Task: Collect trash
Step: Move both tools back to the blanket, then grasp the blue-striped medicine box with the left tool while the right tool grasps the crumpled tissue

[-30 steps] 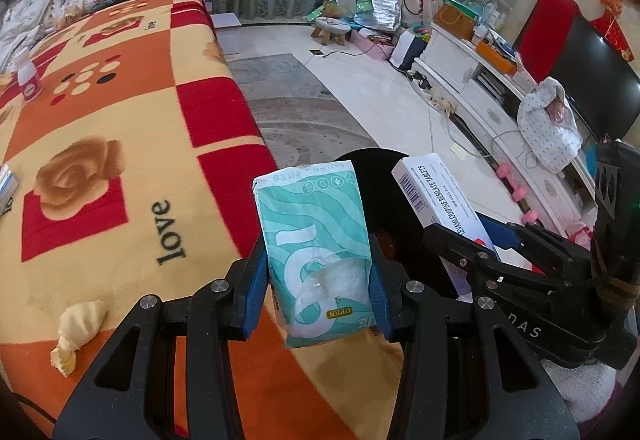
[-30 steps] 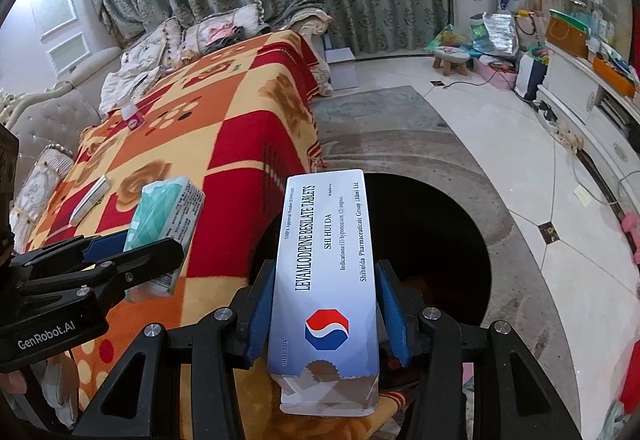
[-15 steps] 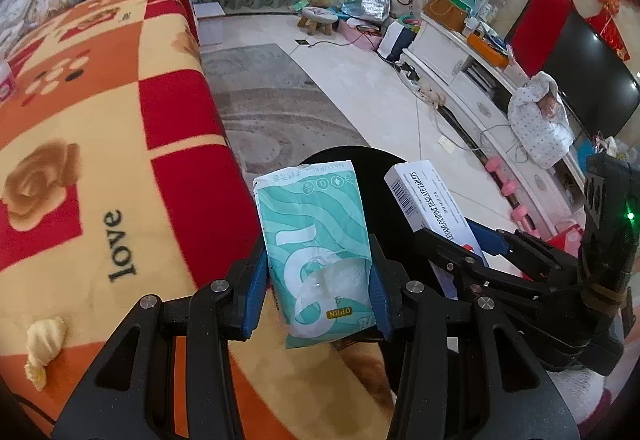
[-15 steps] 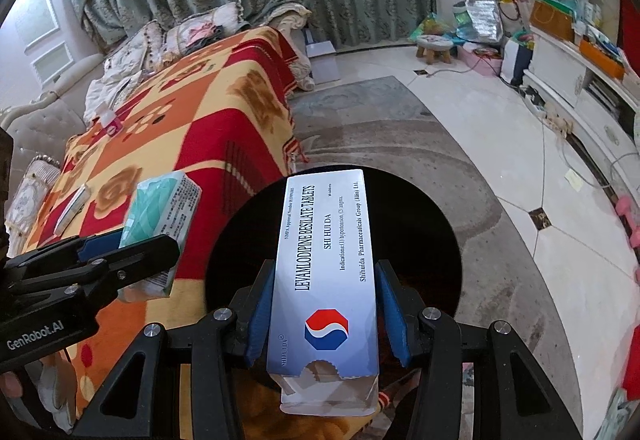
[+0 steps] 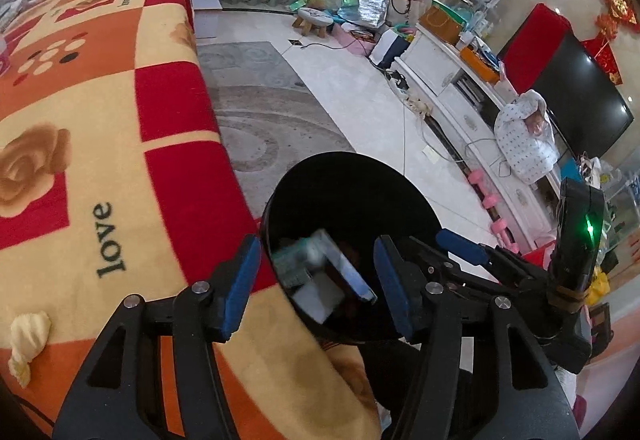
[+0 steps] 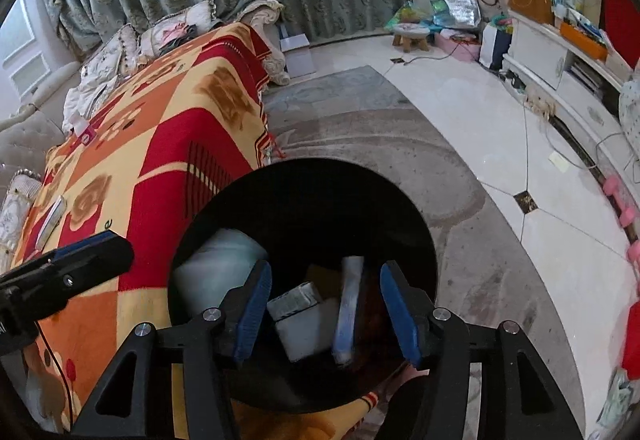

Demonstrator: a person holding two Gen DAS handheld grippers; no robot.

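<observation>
Left claw (image 5: 316,280) and right claw (image 6: 324,314) both hang over the black bin (image 6: 416,216), jaws opening, nothing between the pads. The trash lies blurred inside the bin — a teal pack (image 5: 298,256) and a white box (image 6: 349,304) among other cartons. The bin stands against the blanket (image 5: 100,144).

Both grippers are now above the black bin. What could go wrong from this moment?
1. The black bin stands tight against the blanket edge; lowering the left gripper or right gripper, whose jaws are opening with nothing gripped, might knock its rim.
2. The two grippers sit close over the bin, so they may bump when withdrawing.
3. The crumpled yellow wad on the blanket could be overlooked.
</observation>
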